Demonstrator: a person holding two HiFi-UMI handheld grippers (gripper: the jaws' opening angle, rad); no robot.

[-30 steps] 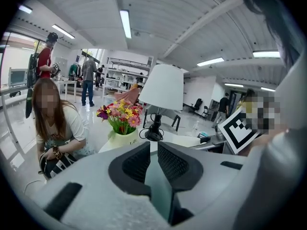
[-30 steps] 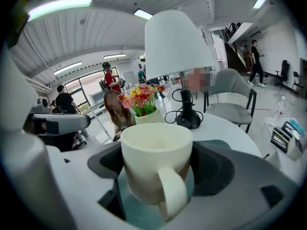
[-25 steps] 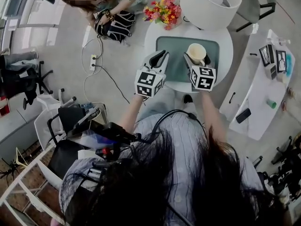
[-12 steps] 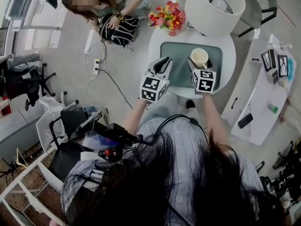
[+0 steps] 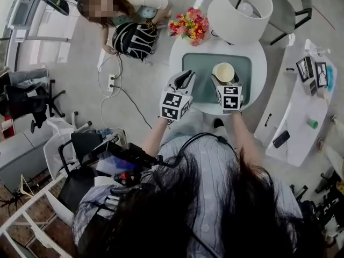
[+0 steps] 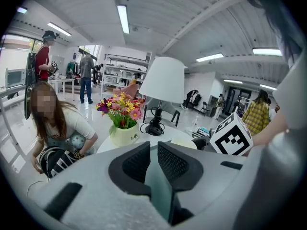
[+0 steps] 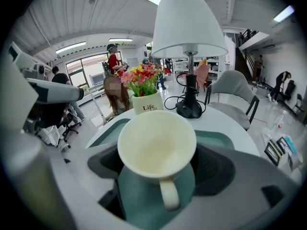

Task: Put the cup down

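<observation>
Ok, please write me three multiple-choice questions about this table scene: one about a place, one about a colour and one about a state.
1. Where is the cup?
A. On a shelf
B. Between the jaws of the right gripper, over the mat
C. In a sink

2. What colour is the mat?
A. Red
B. Green-blue
C. Yellow

3. In what state is the cup?
A. Empty
B. Full of coffee
C. Broken in pieces

Answers:
1 B: the right gripper view shows a jaw on each side of the cup, with the mat below.
2 B: the head view shows the mat green-blue on the white round table.
3 A: the right gripper view looks into the cup and shows only its bare pale inside.
</observation>
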